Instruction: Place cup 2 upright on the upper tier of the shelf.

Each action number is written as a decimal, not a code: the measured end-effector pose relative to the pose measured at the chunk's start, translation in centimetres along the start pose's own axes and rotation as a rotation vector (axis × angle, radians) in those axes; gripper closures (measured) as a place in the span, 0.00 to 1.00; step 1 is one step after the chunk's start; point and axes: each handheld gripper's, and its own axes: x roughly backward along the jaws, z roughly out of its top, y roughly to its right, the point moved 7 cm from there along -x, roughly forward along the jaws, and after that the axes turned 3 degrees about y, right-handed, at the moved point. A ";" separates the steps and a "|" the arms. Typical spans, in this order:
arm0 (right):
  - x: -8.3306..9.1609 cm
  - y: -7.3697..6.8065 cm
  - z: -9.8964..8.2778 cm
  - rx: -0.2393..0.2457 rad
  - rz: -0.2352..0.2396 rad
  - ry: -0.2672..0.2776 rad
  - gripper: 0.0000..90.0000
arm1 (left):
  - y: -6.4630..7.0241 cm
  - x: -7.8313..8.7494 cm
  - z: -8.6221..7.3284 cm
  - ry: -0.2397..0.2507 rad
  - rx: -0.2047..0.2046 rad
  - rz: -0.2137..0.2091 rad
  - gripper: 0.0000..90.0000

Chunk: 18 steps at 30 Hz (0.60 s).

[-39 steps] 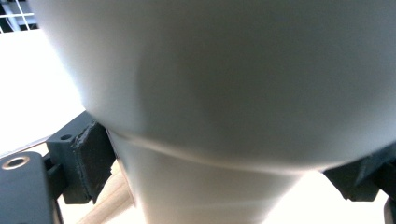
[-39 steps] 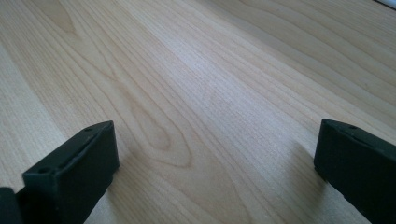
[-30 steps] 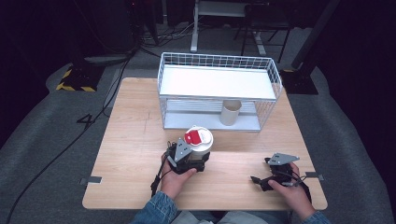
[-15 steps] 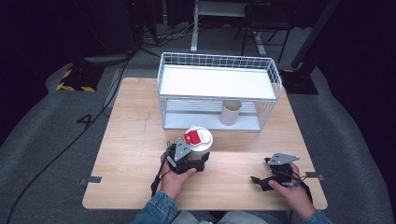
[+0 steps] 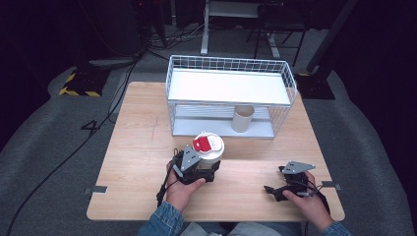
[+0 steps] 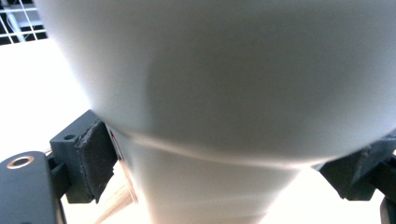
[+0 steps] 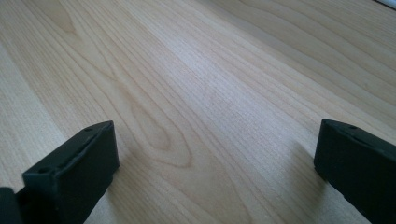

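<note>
Cup work first, from the high view: my left gripper (image 5: 205,158) has a white paper cup with a white lid and a red label (image 5: 208,146) between its jaws, on the light wooden table (image 5: 142,147), just in front of the white wire rack with its flat white shelf (image 5: 227,86). Compared with a second ago the cup and both hands sit where they were; the one change is that the left jaws have been closing a little, with the cup between them. I read that as the grasp being firmed up rather than a lift begun, so the cup is taken but not yet carried anywhere. A beige cylindrical cup (image 5: 242,118) stands on the rack's lower level, well apart from my tongs. My right gripper (image 5: 273,190) rests on the table near the front right, away from everything.

Left gripper view: the cup wall (image 6: 219,93) looms right up against the camera, tapering downward, and the black left pad (image 6: 95,161) presses on its side while the other jaw shows at the lower right edge, also against the cup. So these tongs are clamped on the cup low on its body.

Right gripper view: both black jaws stand wide apart with nothing between them, only bare wood grain (image 7: 196,93) ahead.
</note>
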 end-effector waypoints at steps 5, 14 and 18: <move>0.0 0.0 0.0 0.000 0.000 0.000 0.00 | 0.3 0.7 1.2 0.009 -0.006 -0.011 0.13; 0.0 0.0 0.0 0.000 0.000 0.000 0.00 | 0.7 1.6 3.2 0.018 -0.005 -0.039 0.13; 0.0 0.0 0.0 0.000 0.000 0.000 0.00 | 0.8 2.0 4.0 0.023 0.001 -0.058 0.13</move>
